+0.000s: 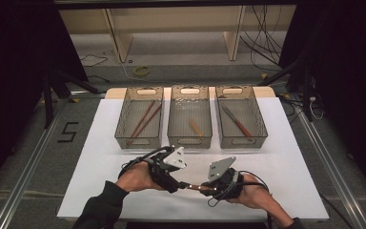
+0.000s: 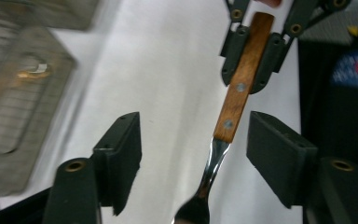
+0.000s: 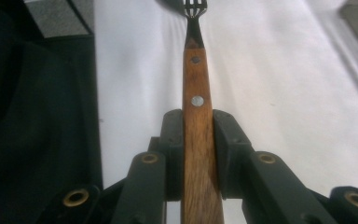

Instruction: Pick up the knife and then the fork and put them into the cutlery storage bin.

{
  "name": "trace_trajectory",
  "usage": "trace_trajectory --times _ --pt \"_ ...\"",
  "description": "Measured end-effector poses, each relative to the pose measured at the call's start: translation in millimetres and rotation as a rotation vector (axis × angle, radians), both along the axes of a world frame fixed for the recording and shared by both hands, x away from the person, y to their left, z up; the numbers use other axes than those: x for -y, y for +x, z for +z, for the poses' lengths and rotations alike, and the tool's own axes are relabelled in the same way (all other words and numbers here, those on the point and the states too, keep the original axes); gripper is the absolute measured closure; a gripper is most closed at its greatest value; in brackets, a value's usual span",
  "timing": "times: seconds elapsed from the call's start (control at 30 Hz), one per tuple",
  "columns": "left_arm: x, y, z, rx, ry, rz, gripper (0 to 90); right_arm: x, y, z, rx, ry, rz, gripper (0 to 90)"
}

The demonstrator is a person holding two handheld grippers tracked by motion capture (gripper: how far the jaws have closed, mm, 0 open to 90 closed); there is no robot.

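We see the fork (image 3: 196, 116) clamped at its wooden handle by the right gripper (image 3: 198, 140), its tines cut off at the edge. The left gripper (image 2: 193, 154) stands open around the fork's neck, not touching it.

Dim room w/ lit white table (image 1: 286, 157); left gripper view blurry at edges, bins (image 2: 23, 93) smeared.

three mesh baskets (image 1: 189, 139) on a white table (image 1: 286, 162): chopsticks (image 1: 144, 119) in the left one.

wood-handled fork (image 3: 197, 130) (glossy metal neck), matt table (image 2: 168, 70)
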State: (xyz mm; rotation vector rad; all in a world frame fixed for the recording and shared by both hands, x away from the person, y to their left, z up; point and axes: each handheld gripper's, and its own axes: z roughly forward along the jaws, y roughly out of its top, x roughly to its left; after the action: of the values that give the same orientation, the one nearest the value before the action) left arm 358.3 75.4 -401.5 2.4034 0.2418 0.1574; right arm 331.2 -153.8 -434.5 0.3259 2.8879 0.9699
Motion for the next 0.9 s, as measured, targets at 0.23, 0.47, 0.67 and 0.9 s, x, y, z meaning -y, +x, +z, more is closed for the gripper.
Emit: trace_trajectory --times 0.23,0.47,0.67,0.9 --pt "-23.3 7.8 4.4 0.008 -0.140 0.141 25.6 27.2 13.2 15.9 0.051 0.034 -0.125 76.0" --pt "-45.7 13.4 -5.4 -0.008 -0.210 0.265 23.7 53.1 25.0 33.6 0.094 0.079 -0.242 76.0" --pt "-65.1 17.1 -16.1 -0.022 -0.250 0.351 22.8 72.3 39.2 48.6 0.128 0.115 -0.342 76.0" --pt "-80.5 16.5 -30.1 -0.031 -0.276 0.413 22.8 87.2 58.5 60.1 0.151 0.128 -0.426 76.1"
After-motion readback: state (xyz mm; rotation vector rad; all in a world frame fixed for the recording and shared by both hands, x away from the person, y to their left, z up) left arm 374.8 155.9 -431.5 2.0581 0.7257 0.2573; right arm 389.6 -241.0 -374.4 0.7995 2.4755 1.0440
